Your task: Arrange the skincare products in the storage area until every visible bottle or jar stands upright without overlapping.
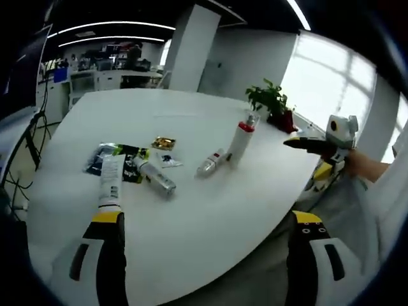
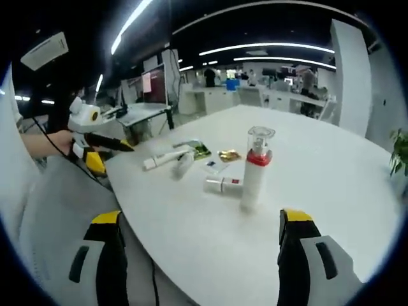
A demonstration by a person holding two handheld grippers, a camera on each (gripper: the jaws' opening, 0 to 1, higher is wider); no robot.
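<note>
A tall white bottle with a red band and clear cap (image 1: 241, 139) (image 2: 255, 169) stands upright on the white table (image 1: 191, 223). Beside it a small white bottle (image 1: 210, 164) (image 2: 223, 185) lies on its side. Further left a white tube (image 1: 111, 182) (image 2: 167, 157) and a silver bottle (image 1: 156, 178) (image 2: 183, 164) also lie flat, partly over a dark packet (image 1: 118, 160). My left gripper (image 1: 207, 217) is open at the table's near edge, its left jaw close to the tube. My right gripper (image 2: 199, 217) is open, short of the tall bottle, nothing between its jaws.
A gold packet (image 1: 164, 143) (image 2: 228, 155) and a small sachet (image 1: 169, 159) lie among the products. A potted plant (image 1: 271, 102) stands at the table's edge. The other gripper (image 1: 325, 143) (image 2: 95, 137) hangs off the table's side, held by a hand. Desks stand behind.
</note>
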